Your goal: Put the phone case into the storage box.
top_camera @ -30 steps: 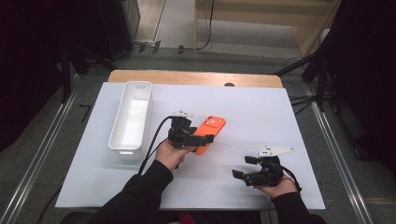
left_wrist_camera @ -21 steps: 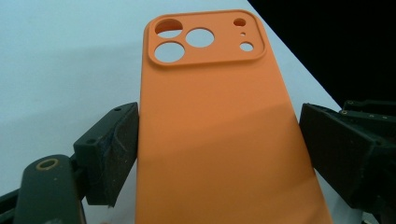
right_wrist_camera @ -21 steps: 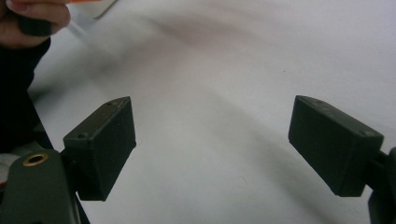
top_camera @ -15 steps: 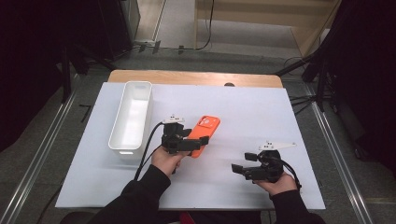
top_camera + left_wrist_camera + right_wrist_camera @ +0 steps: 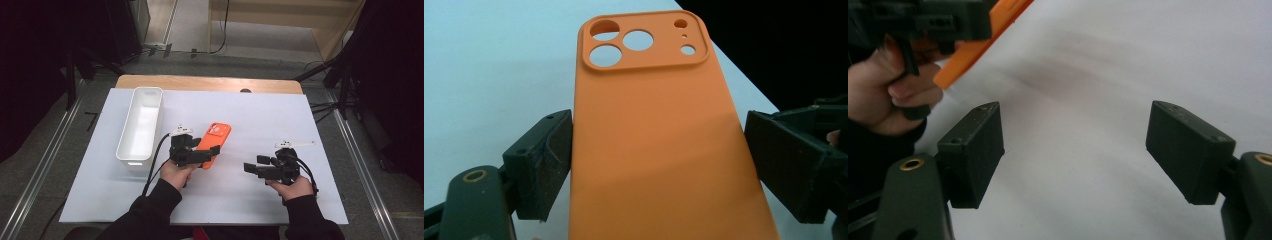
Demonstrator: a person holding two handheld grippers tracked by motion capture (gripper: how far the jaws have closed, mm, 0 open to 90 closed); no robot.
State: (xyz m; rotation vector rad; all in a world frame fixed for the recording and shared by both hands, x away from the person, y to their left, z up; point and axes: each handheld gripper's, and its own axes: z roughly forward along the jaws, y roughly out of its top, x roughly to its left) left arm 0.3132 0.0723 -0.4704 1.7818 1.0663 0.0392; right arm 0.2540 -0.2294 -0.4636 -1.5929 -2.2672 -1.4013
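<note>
An orange phone case [image 5: 216, 135] with camera cut-outs is held just above the white table cover. My left gripper [image 5: 207, 152] is shut on its lower part. In the left gripper view the black pads [image 5: 541, 160] press both long edges of the case [image 5: 659, 125]. At the right, my right gripper [image 5: 255, 165] points left toward the case and stands apart from it. Its jaws have just been closing a little, and nothing is between them [image 5: 1073, 150]. The right gripper view has the case's corner [image 5: 978, 45] and the other hand [image 5: 893, 95] at its upper left.
A long white bin [image 5: 132, 161] stands lengthwise at the left of the white cover [image 5: 260, 115], close to my left hand. A wooden table edge [image 5: 210, 82] runs along the far side, with a small dark spot [image 5: 245, 91] on it. Floor rails flank the table.
The left gripper and the case have shifted slightly left. The right gripper has risen a little and drifted toward the middle.
</note>
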